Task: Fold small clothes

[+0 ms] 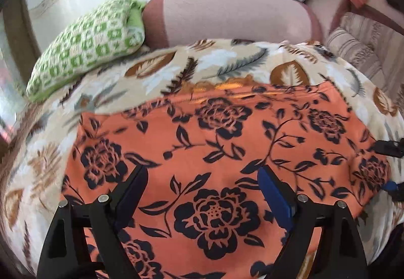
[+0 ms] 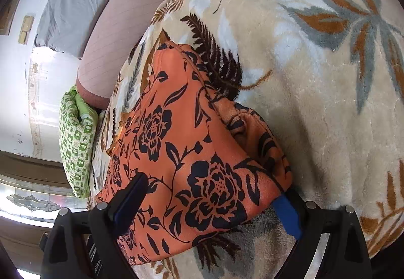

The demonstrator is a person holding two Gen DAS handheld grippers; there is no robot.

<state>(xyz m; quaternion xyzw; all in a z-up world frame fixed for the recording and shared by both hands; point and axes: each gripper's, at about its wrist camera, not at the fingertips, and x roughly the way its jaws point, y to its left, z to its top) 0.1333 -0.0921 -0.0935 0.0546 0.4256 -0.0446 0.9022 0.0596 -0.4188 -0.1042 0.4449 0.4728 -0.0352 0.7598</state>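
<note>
Over orange floral garment (image 1: 202, 152), left gripper (image 1: 202, 178) agape, perhaps clear.

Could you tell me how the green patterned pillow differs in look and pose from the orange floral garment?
The green patterned pillow is plump with small white-and-green squares; the orange floral garment lies flat with large dark roses. The pillow sits at the blanket's edge; the garment is spread in its middle. Both rest on the bed.

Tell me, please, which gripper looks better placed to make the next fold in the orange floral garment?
Probably the right gripper: its open fingers already straddle a corner of the orange garment at the edge. The left gripper hangs open above the middle of the flat cloth on the blanket, with no edge between its fingers.
</note>
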